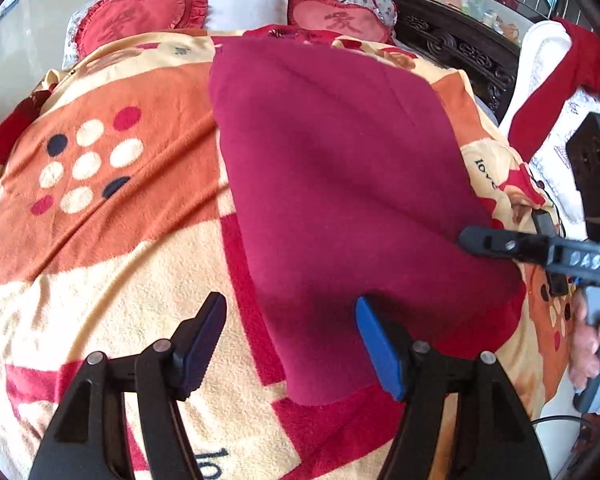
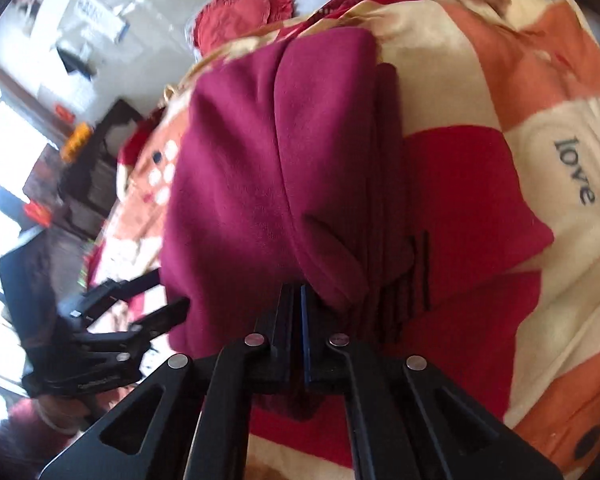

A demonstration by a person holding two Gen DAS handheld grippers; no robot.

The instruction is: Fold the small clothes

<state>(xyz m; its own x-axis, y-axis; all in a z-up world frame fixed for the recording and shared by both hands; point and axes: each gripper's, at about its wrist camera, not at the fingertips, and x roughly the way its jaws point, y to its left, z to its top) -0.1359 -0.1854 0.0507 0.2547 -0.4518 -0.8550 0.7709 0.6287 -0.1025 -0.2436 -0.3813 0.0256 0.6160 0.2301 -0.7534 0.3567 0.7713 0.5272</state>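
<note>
A: Nearest the left-wrist camera, the left gripper (image 1: 290,344) stands with its jaws spread and nothing between them, its blue pad just at the near edge of the maroon garment (image 1: 340,184). What does that say about progress?

B: The garment lies on the patterned blanket (image 1: 100,240) already doubled — in the right-wrist view a layered edge with several stacked plies shows along its right side, so at least one fold looks done. The near corner is not flat, though.

A: And the right gripper (image 2: 300,312)?

B: Its jaws are pressed together, and a bunched corner of the maroon cloth sits right at the tips. Whether fabric is truly pinched between them is hard to tell; the view there is dark and slightly blurred. A further fold and some smoothing probably remain.

A: Any containers?

B: None in reach. Nothing on the blanket holds anything — the garment lies straight on it. Farther off come the red cushions (image 1: 140,20) and a white pillow (image 1: 246,4) at the head of the bed, and beyond the carved headboard (image 1: 460,48) some small items on a ledge, too tiny to identify.
</note>
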